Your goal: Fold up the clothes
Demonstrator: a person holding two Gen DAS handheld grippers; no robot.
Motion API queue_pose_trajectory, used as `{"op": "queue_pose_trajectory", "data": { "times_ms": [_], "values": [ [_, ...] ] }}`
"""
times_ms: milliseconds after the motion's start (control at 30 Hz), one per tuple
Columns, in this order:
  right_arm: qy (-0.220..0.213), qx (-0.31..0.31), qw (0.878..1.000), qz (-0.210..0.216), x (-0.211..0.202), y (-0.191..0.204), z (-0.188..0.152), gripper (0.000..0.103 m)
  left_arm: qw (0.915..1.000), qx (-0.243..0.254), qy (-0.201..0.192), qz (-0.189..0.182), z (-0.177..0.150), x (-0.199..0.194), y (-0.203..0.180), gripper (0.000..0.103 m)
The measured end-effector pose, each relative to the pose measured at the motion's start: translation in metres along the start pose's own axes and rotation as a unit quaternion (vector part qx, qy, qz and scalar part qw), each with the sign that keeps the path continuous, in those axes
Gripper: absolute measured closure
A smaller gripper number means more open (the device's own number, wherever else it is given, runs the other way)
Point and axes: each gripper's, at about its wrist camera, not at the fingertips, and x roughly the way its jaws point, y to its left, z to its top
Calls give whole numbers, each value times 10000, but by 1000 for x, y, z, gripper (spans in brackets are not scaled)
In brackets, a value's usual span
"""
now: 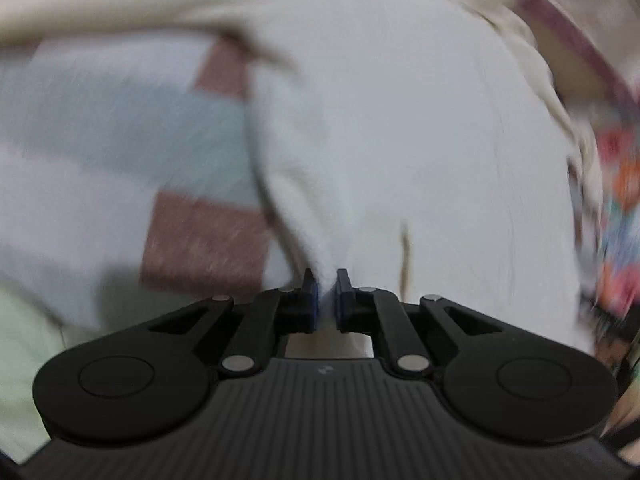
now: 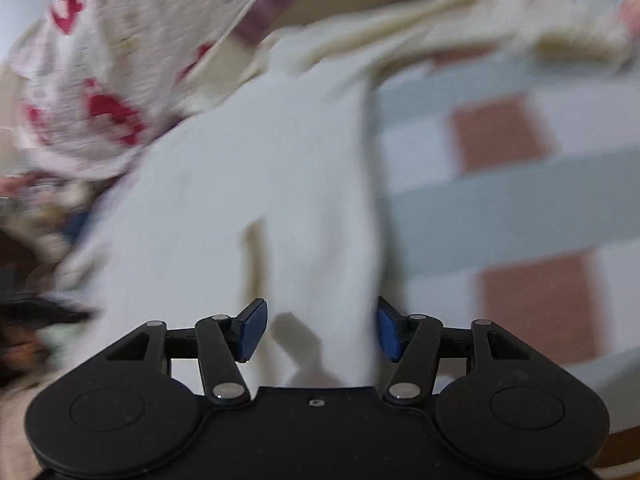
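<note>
Checked bedding under soft, light white garment; left tongs pinching its edge, right tongs agape astride another edge.

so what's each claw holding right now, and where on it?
Left claw is shut on a pinched fold of the white fabric garment. Right claw is open astride the garment's edge, gripping nothing.

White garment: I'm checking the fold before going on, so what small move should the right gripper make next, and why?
Probably close the right gripper on the white garment: its jaws stand open astride the edge, while the left gripper is pinched on a fold.
</note>
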Motion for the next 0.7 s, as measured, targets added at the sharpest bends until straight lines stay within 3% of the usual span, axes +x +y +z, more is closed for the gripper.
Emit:
{"op": "queue_pose_trajectory", "data": {
  "times_ms": [33,67,267,367,467,533,600,700],
  "values": [
    [29,76,9998,203,2,0,-1,80,9995,313,-9,63,2,-2,-10,96],
    [-28,96,9997,212,1,3,-3,85,9993,368,-9,76,3,-6,-12,96],
    [-724,111,9963,460,-51,29,-14,93,9998,78,-127,-159,-6,-27,-1,96],
    [-784,136,9960,395,-76,32,-25,94,9998,-37,-93,-183,-13,-23,8,96],
    [-524,53,9986,30,-65,20,-30,94,9996,-235,-15,-122,-16,-12,18,89],
    [-397,109,9991,-75,-53,11,-31,88,9991,-401,-3,-108,-16,-4,25,78],
    [-349,184,9992,-84,-39,7,-28,86,9992,-384,-106,-85,-16,0,28,60],
    [-306,131,9994,-137,-23,5,-22,56,9989,-262,-388,-103,-15,0,31,52]
  ]
}}
